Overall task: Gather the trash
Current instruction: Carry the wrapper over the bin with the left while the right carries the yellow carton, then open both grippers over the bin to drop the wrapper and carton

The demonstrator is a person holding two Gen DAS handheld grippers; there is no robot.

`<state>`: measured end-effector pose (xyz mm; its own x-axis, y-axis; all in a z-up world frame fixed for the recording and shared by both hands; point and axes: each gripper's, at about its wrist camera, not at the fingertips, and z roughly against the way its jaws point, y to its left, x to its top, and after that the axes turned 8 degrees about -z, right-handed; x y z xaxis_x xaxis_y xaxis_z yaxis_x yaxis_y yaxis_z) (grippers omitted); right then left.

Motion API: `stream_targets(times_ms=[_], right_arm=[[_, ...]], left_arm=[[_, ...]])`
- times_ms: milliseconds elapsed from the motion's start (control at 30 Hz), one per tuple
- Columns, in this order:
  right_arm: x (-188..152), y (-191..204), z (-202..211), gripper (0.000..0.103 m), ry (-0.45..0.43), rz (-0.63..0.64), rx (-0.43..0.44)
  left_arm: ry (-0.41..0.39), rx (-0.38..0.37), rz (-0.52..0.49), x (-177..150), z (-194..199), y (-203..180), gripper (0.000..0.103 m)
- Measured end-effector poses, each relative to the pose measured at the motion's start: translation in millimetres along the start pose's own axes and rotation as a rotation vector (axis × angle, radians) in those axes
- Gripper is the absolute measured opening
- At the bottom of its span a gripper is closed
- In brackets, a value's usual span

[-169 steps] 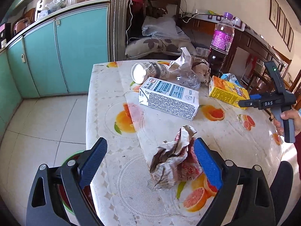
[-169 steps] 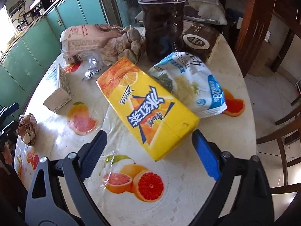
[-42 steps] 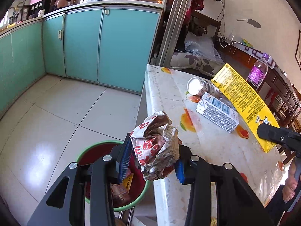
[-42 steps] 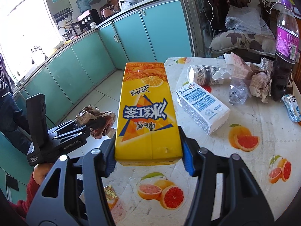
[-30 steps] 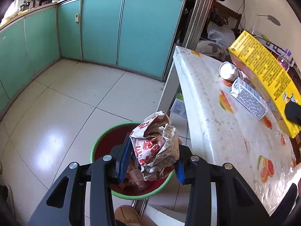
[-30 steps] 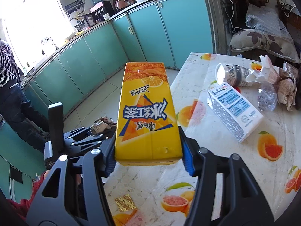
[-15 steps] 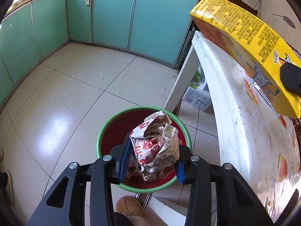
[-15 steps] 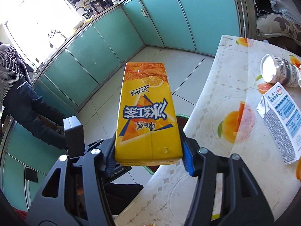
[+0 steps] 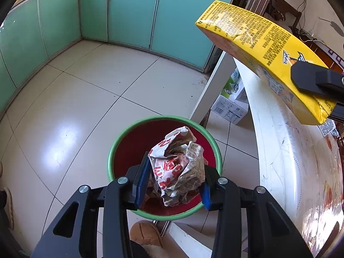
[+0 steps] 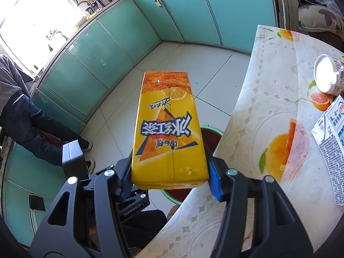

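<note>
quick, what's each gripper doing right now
Left gripper: shut on the crumpled wrapper, above the bin.
Right gripper: shut on the yellow carton.

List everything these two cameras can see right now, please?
Crumpled wrapper: one, white and red, held over the bin.
Bin: one, green rim, red inside, on the floor beside the table.
Yellow carton: one, held near the table edge.
Table: one, fruit-print cloth.
Cup: one, white, lying on the table.
White carton: one, on the table.
Cabinets: teal, along the walls.
Left gripper: shut on the wrapper.
Right gripper: shut on the yellow carton.
</note>
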<state>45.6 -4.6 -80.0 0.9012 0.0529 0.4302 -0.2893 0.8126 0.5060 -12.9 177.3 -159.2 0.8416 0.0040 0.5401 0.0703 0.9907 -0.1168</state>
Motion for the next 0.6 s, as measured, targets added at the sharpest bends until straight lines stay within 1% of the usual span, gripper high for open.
stream_targets(times_ms=[600], right_arm=[[3.5,-0.6,-9.2,0.055,0.008,-0.025,-0.006]], left_arm=[[0.001,-0.003,0.033,-0.8,-3.2,8.5,0.038]])
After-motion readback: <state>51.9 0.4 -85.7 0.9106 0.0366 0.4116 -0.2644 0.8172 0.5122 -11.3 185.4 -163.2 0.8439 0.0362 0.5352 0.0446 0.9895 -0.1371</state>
